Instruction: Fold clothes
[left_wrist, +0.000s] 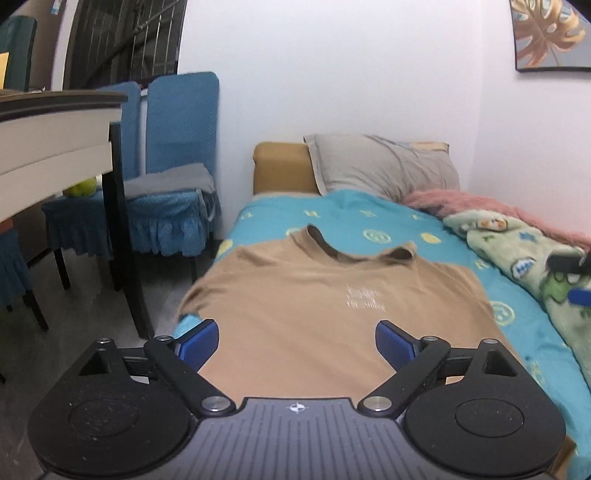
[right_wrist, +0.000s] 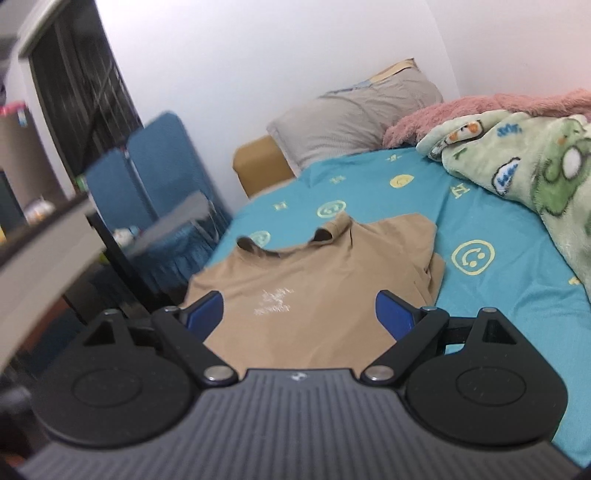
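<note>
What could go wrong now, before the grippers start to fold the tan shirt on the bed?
1. The tan shirt hangs over the bed's left edge; a pull there might drag it toward the floor.
2. Its right sleeve is already bunched, so a fold could trap creases.
3. The left gripper and right gripper are both open above the cloth; a pinch might also catch the blue sheet.

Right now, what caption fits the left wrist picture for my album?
Open left gripper hovers over a tan T-shirt spread on the smiley-print bedsheet.
</note>
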